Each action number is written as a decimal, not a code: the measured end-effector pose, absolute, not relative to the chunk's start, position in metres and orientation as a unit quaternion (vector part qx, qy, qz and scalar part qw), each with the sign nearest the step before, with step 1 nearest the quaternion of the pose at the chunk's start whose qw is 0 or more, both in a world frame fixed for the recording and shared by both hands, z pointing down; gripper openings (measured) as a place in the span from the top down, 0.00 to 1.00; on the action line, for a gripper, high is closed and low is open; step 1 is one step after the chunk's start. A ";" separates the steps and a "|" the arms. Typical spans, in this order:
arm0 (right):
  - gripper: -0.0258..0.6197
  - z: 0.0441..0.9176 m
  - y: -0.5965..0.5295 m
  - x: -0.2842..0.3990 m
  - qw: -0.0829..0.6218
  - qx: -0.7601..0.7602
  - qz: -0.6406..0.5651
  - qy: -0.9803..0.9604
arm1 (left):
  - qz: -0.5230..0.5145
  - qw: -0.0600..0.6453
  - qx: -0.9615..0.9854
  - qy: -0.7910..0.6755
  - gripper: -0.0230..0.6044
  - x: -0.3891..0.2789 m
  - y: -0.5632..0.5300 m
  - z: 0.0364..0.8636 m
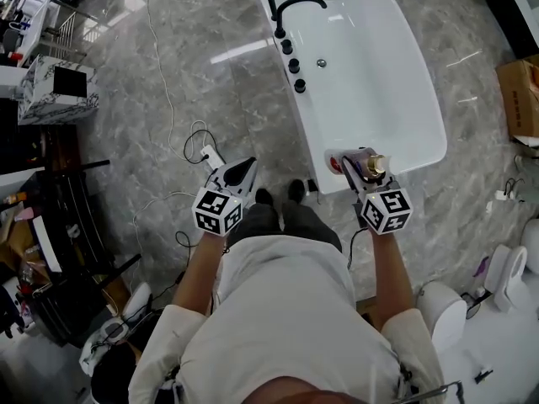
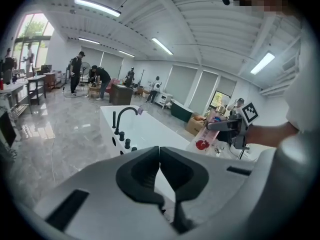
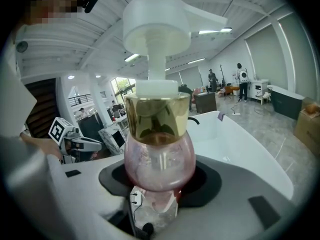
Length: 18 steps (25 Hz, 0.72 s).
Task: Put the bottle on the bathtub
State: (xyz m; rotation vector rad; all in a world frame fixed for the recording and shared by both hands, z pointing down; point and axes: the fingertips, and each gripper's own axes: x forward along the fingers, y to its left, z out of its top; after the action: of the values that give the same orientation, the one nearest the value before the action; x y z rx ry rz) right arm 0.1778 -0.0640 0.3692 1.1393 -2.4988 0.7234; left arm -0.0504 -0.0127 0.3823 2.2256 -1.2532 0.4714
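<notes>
Head view with both gripper views. The person stood at the near end of the white bathtub (image 1: 370, 91), which sat on a grey marble floor (image 1: 160, 74), its black faucet (image 1: 288, 8) and a row of black knobs (image 1: 293, 61) along the rim at that view's left. The right gripper (image 1: 360, 160) had its jaws pinching the bottle (image 1: 373, 166). In the right gripper view the dark pads pressed on either side of the rounded pink body of the bottle (image 3: 159, 156), under a gold collar (image 3: 157, 116) and a white pump head (image 3: 160, 24). The bottle was thus off the floor, in the right gripper, over the near end of the bathtub; whether it touched the rim could not be told. In the left gripper view the bottle (image 2: 202, 140) leaned slightly, a red mark on its lower part, with the bathtub (image 2: 145, 129) beyond. The left gripper (image 1: 246, 165) was over the floor beside the tub, well apart from the bottle. Its jaws were pressed together with nothing between them, the dark pads (image 2: 142, 171) meeting at the tips.
</notes>
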 end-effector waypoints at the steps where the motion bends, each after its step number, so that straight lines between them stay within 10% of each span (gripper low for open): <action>1: 0.60 0.373 -0.067 0.176 0.152 0.397 0.254 -0.869 | 0.178 0.266 0.828 -0.460 0.95 -0.049 -0.015 0.385; 18: 0.60 0.445 -0.099 0.143 0.183 0.426 0.262 -0.846 | 0.206 0.260 0.851 -0.408 0.95 -0.060 -0.073 0.452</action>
State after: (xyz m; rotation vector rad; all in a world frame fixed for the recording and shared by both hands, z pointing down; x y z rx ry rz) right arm 0.1431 -0.0990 0.4451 1.2023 -2.3886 0.7395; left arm -0.0596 -0.0734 0.4520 2.3047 -1.1056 0.5583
